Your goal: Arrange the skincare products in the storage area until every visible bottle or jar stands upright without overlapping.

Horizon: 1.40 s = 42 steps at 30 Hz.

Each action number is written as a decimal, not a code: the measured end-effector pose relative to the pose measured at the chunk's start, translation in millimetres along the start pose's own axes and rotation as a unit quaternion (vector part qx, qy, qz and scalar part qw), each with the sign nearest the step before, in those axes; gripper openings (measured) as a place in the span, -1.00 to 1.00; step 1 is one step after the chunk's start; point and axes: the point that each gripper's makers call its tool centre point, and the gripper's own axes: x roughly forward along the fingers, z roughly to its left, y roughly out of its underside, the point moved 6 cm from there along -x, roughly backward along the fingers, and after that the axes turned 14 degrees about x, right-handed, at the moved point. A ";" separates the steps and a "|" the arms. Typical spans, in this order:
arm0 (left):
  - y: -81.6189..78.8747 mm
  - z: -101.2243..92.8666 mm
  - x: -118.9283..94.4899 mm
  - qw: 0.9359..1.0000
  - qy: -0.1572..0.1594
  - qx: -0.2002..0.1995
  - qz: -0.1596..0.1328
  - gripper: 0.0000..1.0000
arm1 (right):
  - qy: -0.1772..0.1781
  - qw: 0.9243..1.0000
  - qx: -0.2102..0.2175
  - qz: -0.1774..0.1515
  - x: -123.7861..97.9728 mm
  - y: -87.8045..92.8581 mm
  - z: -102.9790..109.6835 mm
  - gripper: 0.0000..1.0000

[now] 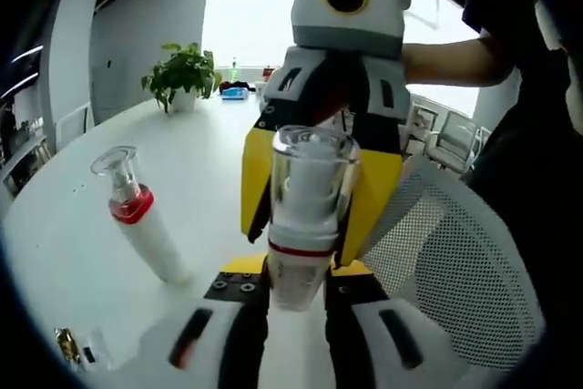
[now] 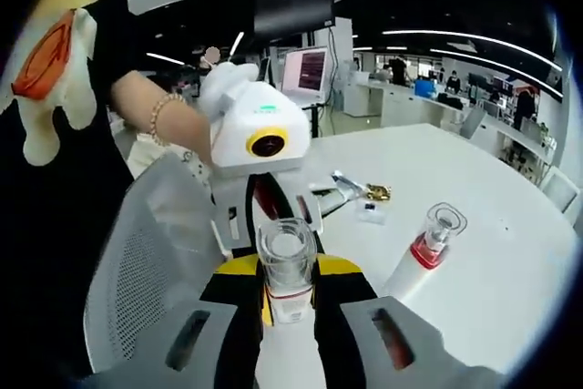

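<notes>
We see a clear-capped bottle (image 1: 308,216) clamped between the fingers of the left gripper (image 1: 296,302), while the right gripper (image 2: 288,302) closes on the same bottle (image 2: 287,266) from the opposite side. A second bottle (image 1: 141,220) with a red collar stands on the white table (image 1: 200,161), well clear of both pairs of fingers, beside a mesh chair (image 1: 455,252).

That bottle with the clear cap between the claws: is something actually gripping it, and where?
Yes. The bottle is held upright between both claws facing each other, left claw and right claw, each gripping its lower white body.
</notes>
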 end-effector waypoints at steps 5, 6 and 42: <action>9.7 1.6 9.8 1.000 -0.003 0.004 0.004 -0.65 | 0.009 1.000 0.010 0.010 6.4 10.4 -8.7 -0.60; 11.4 2.2 11.3 1.000 -0.004 0.005 0.003 -0.65 | 0.011 1.000 0.011 0.012 7.3 12.0 -10.2 -0.60; 46.1 20.4 41.3 1.000 -0.009 -0.003 0.026 -0.65 | 0.035 0.998 0.002 0.058 25.4 43.1 -39.8 -0.59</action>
